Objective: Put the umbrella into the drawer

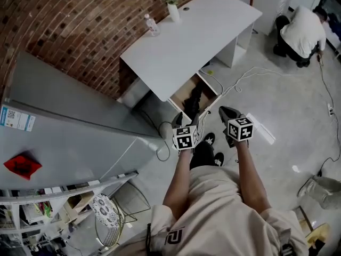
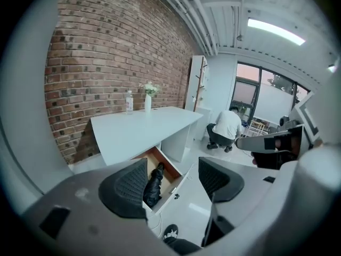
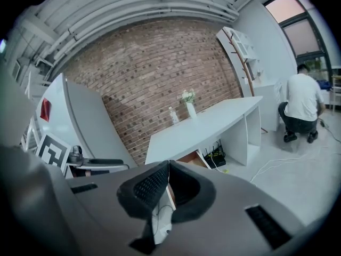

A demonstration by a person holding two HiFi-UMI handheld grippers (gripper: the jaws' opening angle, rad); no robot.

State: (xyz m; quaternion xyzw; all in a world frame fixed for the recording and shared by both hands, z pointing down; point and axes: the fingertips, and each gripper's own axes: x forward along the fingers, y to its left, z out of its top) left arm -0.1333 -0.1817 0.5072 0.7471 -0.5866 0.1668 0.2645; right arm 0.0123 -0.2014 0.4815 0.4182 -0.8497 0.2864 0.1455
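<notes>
The black folded umbrella (image 1: pixel 193 99) lies inside the open wooden drawer (image 1: pixel 183 91) under the white desk (image 1: pixel 186 41). My left gripper (image 1: pixel 187 120) hovers just in front of the drawer, apart from the umbrella, with its jaws open and nothing in them. In the left gripper view the umbrella (image 2: pixel 153 184) shows between the spread pads of that gripper (image 2: pixel 173 178), lying in the drawer (image 2: pixel 166 167). My right gripper (image 1: pixel 228 113) hangs to the right over the floor. In the right gripper view its pads (image 3: pixel 167 170) meet with nothing between them.
A water bottle (image 1: pixel 152 24) and a flower vase (image 1: pixel 173 7) stand at the desk's back edge. A person (image 1: pixel 302 31) crouches at the far right. Cables (image 1: pixel 250 76) trail across the floor. A grey cabinet (image 1: pixel 69 137) fills the left, with a round stool (image 1: pixel 108 212) below it.
</notes>
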